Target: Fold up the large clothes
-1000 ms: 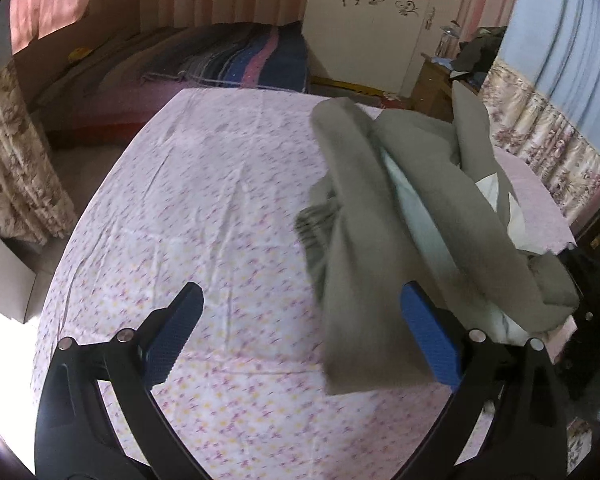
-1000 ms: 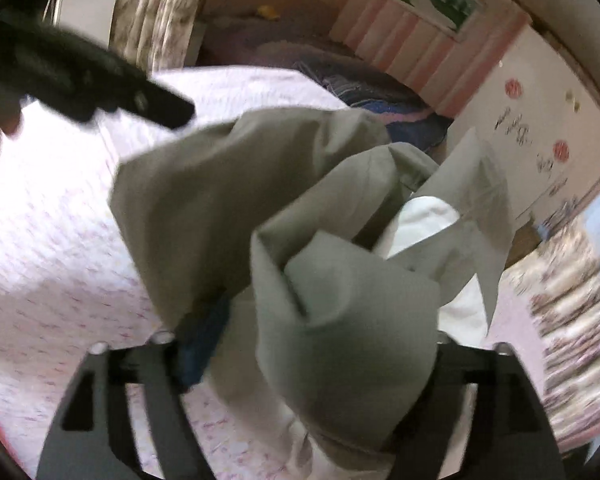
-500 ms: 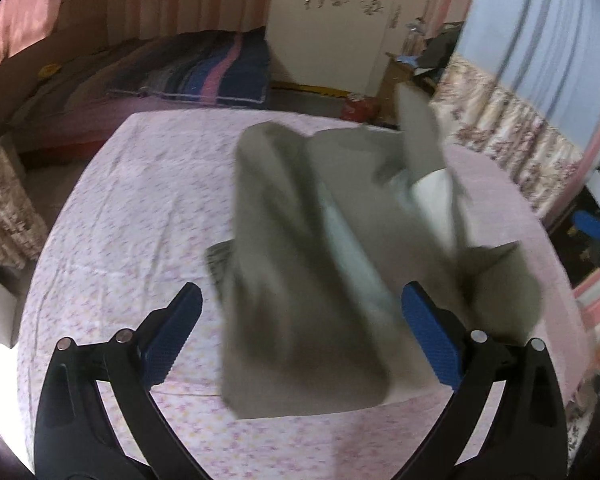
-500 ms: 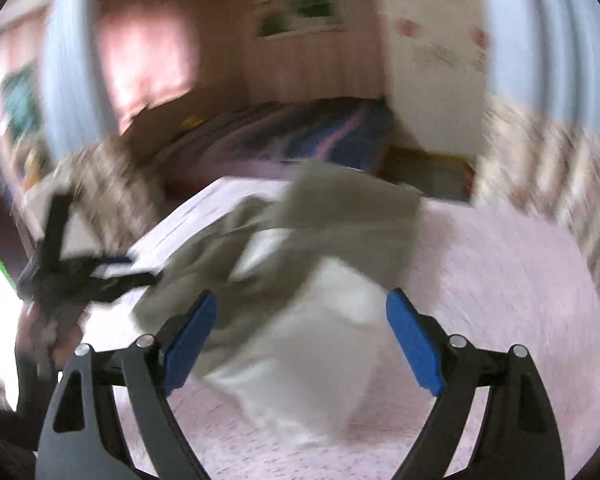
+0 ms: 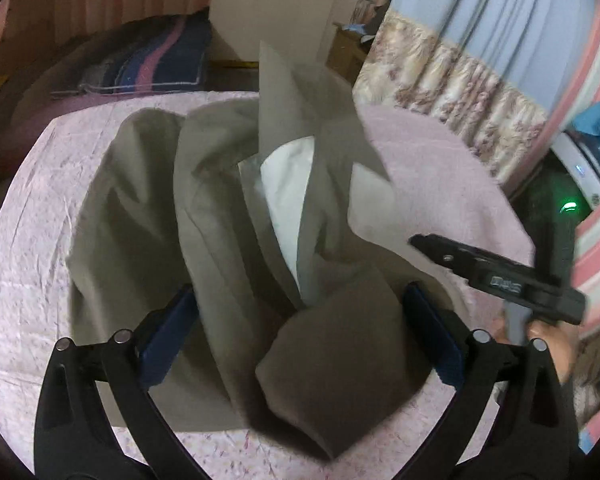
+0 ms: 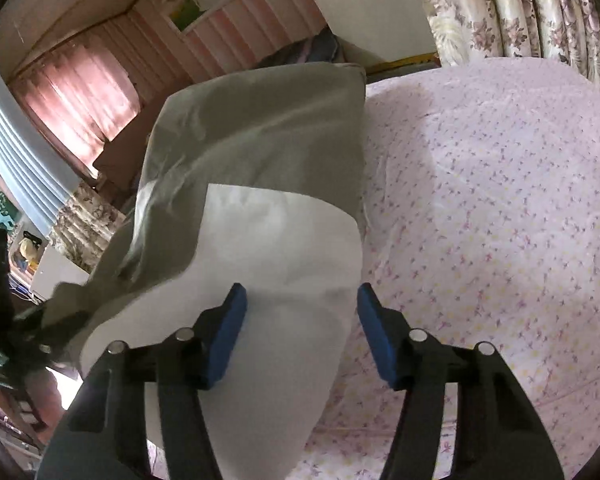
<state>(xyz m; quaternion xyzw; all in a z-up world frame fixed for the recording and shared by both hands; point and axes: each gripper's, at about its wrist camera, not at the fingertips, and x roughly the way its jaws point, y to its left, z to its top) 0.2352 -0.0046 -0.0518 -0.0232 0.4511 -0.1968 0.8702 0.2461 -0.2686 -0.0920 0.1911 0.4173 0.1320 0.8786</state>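
Two tongs are working: the left tongs are hanging wide open over the crumpled grey garment filling mid-frame on the floral bed; the right tongs are closing around its white lining, not yet pinching.

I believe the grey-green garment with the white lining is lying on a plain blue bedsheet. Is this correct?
Not quite. The garment with the white lining does lie on a bedsheet, but the sheet is pale pink with a small floral print, not plain blue. The right wrist view shows this most clearly; blue appears only on the curtain behind the bed.
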